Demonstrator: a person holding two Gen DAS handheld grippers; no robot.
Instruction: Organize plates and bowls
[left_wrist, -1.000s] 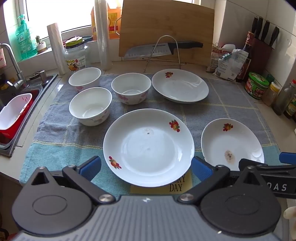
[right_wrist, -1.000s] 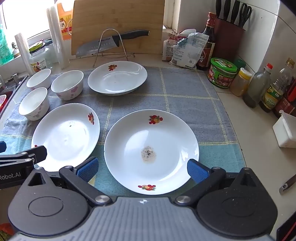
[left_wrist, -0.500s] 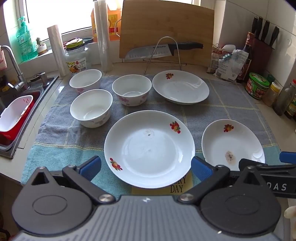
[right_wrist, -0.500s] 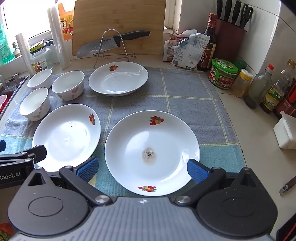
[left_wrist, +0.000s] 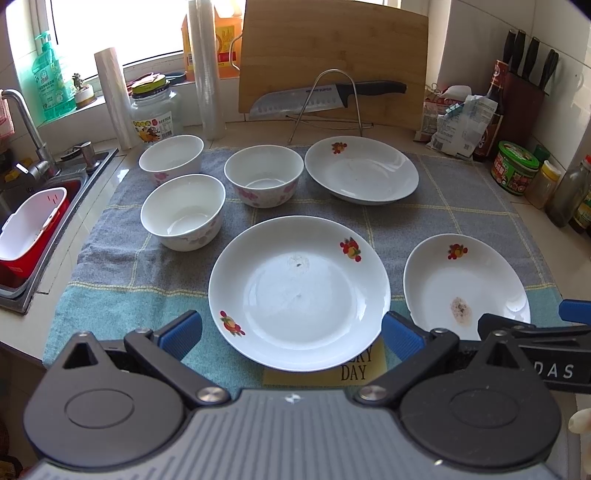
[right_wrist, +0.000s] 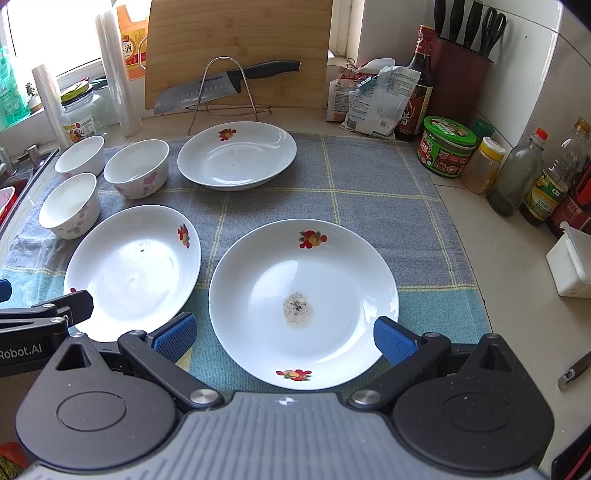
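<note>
Three white plates with fruit prints lie on a grey-and-teal towel (left_wrist: 110, 273): a near-left plate (left_wrist: 299, 291) (right_wrist: 133, 269), a near-right plate (right_wrist: 303, 302) (left_wrist: 461, 284) with a brown stain, and a far plate (left_wrist: 362, 170) (right_wrist: 236, 155). Three white bowls with pink flowers (left_wrist: 183, 210) (left_wrist: 264, 175) (left_wrist: 171, 153) stand upright at the left. My left gripper (left_wrist: 291, 336) is open just short of the near-left plate's front rim. My right gripper (right_wrist: 284, 339) is open at the stained plate's near rim. Neither holds anything.
A sink with a red-and-white basket (left_wrist: 29, 236) lies left of the towel. A knife on a wire stand (left_wrist: 325, 99) and a cutting board (left_wrist: 332, 55) are behind. Jars, bottles (right_wrist: 517, 177) and a knife block (right_wrist: 461, 74) line the right side. A white box (right_wrist: 572, 262) sits right.
Both views have shifted very slightly, with the dishes sitting a little lower in frame. No dish has moved and both grippers remain open.
</note>
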